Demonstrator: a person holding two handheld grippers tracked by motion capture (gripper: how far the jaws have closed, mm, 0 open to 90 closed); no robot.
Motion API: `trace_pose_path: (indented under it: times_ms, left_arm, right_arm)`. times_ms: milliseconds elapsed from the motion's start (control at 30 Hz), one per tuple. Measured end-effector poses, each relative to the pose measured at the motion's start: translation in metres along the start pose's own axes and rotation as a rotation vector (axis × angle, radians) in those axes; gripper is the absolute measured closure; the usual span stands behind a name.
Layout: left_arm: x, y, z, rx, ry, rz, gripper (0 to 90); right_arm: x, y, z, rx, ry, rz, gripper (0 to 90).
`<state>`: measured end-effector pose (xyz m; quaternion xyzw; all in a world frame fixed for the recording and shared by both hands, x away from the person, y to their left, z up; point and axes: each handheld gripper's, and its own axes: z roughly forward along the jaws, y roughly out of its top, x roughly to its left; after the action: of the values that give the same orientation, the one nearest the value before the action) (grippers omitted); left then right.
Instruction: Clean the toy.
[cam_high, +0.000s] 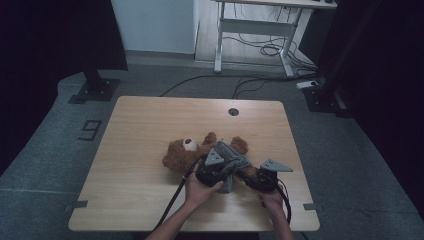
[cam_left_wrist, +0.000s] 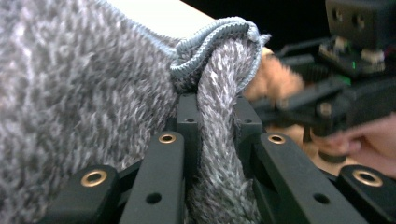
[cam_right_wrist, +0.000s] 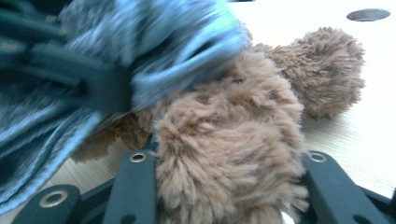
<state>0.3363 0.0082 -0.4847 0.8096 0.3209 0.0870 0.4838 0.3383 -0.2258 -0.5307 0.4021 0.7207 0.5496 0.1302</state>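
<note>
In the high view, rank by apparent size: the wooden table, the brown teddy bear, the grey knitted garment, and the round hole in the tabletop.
1. wooden table, by far the largest.
2. brown teddy bear, though partly covered.
3. grey knitted garment, bunched and partly hidden by the grippers, so its rank against the bear is unsure.
4. round hole, smallest.

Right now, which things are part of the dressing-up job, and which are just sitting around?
In the job:
- teddy bear, a limb pinched in the right gripper
- grey knitted garment, a fold pinched in the left gripper

Just around:
- table, which only carries it all
- desk frame behind
- floor cables
- number marking on the floor
</note>
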Motion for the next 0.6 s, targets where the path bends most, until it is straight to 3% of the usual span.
trace_pose_path:
  times_ms: [100, 167, 300, 467, 533, 600]
  left_arm:
    - [0.001, -0.011, -0.007, 0.006, 0.02, 0.023, 77.3]
    - [0.007, -0.026, -0.018, -0.001, 0.032, 0.004, 77.4]
    - [0.016, -0.039, -0.035, -0.018, 0.047, -0.021, 77.4]
    - [0.025, -0.049, -0.051, -0.017, 0.082, -0.013, 77.3]
    - [0.036, -0.058, -0.065, -0.024, 0.097, -0.046, 77.3]
    - [0.039, -0.06, -0.069, -0.028, 0.098, -0.055, 77.3]
  right_arm:
    - [0.0, 0.0, -0.001, -0.005, 0.002, 0.005, 58.1]
    - [-0.001, 0.0, -0.001, -0.012, 0.005, 0.012, 58.1]
    - [-0.001, 0.001, -0.002, -0.017, 0.007, -0.002, 58.0]
    - [-0.001, 0.0, -0.003, -0.026, 0.011, -0.018, 57.9]
    - [-0.001, -0.001, -0.002, -0.027, 0.019, -0.023, 57.8]
    - [-0.001, -0.001, -0.002, -0.026, 0.022, -0.023, 57.8]
